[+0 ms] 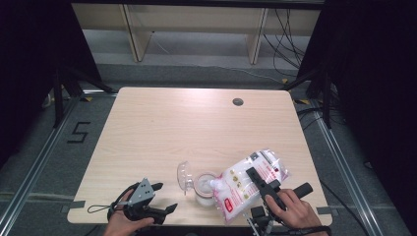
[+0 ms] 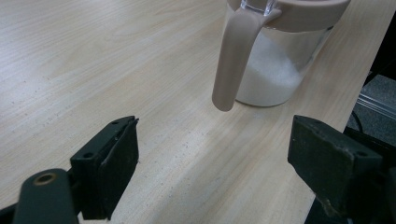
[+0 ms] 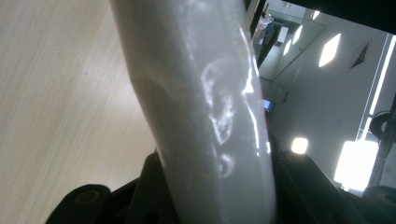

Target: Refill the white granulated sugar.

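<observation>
Wood table (image 1: pixel 162 128): right gripper (image 1: pixel 259 183) clamps sugar bag (image 1: pixel 246 184), pouring into jar (image 1: pixel 204 189), approx half full; left gripper (image 1: pixel 156 199) spread, idle.

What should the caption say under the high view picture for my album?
Right gripper tips a sugar bag over a jar; left gripper waits open.

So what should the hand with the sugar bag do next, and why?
Probably tip the bag a little more. The right gripper is clamped on it, its corner sits over the open jar, and the jar looks only partly full. The left gripper waits open.
</observation>
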Demonstrator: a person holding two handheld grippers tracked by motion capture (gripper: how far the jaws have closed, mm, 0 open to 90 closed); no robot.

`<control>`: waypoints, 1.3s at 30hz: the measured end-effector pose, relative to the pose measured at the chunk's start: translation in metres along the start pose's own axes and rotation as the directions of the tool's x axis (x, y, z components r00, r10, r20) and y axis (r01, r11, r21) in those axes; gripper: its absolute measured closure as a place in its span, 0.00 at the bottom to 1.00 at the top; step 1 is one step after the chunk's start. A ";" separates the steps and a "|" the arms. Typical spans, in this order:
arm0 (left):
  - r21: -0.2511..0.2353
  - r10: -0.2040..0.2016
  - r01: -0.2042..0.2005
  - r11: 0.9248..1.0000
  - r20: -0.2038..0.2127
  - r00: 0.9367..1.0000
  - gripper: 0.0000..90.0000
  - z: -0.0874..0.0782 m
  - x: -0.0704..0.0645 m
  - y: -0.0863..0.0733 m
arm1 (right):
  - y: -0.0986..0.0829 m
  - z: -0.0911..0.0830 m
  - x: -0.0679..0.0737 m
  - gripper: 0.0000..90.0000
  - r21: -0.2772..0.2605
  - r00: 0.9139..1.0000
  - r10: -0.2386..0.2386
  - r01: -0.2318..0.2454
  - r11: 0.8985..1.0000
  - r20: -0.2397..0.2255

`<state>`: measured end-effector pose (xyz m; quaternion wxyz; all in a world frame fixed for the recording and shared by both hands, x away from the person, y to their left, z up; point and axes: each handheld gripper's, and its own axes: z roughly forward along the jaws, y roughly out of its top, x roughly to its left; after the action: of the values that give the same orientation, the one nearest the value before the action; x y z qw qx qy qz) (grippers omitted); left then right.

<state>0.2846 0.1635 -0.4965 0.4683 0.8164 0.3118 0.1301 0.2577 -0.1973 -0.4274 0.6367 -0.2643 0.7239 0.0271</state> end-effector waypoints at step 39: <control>-0.002 0.000 0.000 1.000 -0.002 1.000 0.18 0.000 0.000 0.000 | -0.001 -0.002 0.000 0.79 0.018 1.000 0.021 -0.020 1.000 -0.020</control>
<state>0.2845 0.1634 -0.4966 0.4685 0.8159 0.3123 0.1313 0.2566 -0.1994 -0.4268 0.6313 -0.2514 0.7333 0.0244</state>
